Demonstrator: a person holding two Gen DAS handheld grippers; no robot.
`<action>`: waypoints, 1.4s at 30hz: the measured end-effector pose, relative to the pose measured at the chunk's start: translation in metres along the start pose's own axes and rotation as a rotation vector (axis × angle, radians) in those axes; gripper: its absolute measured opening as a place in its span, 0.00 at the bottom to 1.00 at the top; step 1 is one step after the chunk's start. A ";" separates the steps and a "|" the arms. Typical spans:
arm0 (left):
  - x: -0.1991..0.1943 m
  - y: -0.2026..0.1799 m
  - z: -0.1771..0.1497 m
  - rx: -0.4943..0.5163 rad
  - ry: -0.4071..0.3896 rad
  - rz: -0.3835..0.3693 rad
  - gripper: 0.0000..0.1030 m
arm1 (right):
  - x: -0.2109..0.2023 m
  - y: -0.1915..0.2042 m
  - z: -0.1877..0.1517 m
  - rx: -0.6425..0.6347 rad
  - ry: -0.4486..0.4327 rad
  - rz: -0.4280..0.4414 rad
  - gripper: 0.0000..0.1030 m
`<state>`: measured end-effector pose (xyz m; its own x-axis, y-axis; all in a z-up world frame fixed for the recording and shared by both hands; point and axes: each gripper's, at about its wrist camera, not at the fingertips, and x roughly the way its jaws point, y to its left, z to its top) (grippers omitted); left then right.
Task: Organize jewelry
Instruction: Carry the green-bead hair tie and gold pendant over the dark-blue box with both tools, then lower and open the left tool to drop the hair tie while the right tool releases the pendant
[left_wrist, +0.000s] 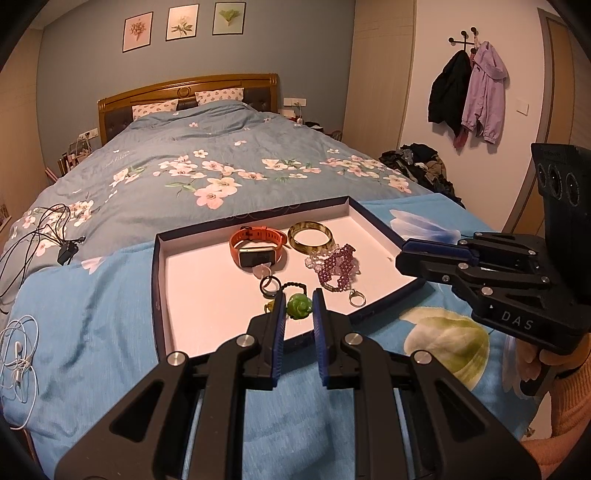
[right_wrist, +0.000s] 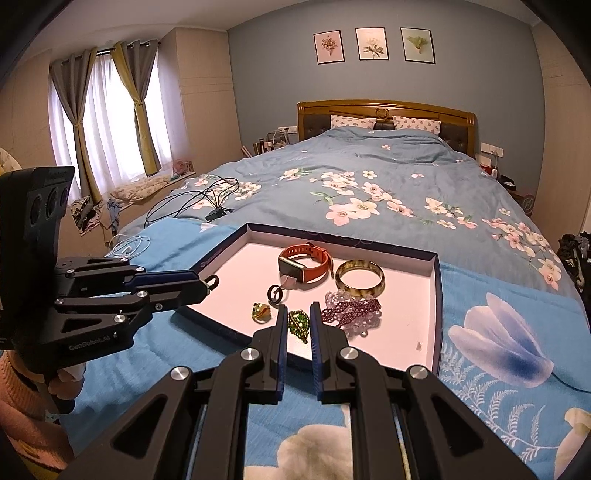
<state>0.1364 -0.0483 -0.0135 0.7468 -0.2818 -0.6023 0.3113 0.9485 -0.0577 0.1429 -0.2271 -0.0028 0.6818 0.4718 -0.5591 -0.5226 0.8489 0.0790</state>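
A shallow box tray (left_wrist: 162, 258) (right_wrist: 437, 295) lies on the bed. It holds an orange watch (left_wrist: 255, 245) (right_wrist: 304, 264), an amber bangle (left_wrist: 310, 236) (right_wrist: 360, 278), purple bead bracelets (left_wrist: 338, 264) (right_wrist: 352, 310), a black ring (left_wrist: 269, 285) (right_wrist: 275, 293) and a silver ring (left_wrist: 357, 298). My left gripper (left_wrist: 299, 306) is shut on a green rose piece with a black beaded cord (left_wrist: 298, 305); in the right wrist view only the cord loop (right_wrist: 211, 282) shows at its tips. My right gripper (right_wrist: 298, 323) is shut on a green beaded pendant (right_wrist: 298, 325); it also shows in the left wrist view (left_wrist: 402, 258).
A yellow-green ring (right_wrist: 261, 312) lies in the tray by the right gripper's left finger. Black cables (left_wrist: 44, 232) (right_wrist: 207, 199) and white earphones (left_wrist: 20, 350) (right_wrist: 131, 245) lie on the bed's left side. The tray rests on a blue floral blanket (left_wrist: 92, 314) (right_wrist: 498, 332).
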 end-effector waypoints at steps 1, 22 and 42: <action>0.001 0.000 0.001 0.000 -0.001 0.002 0.14 | 0.000 0.000 0.000 -0.001 0.001 -0.001 0.10; 0.015 0.004 0.011 -0.013 -0.006 0.000 0.14 | 0.013 -0.010 0.007 0.003 0.005 -0.008 0.10; 0.026 0.005 0.014 -0.015 -0.011 0.002 0.14 | 0.022 -0.015 0.009 0.012 0.018 -0.010 0.10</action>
<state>0.1661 -0.0526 -0.0182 0.7542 -0.2810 -0.5935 0.3008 0.9513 -0.0681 0.1699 -0.2273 -0.0085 0.6776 0.4588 -0.5748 -0.5094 0.8565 0.0830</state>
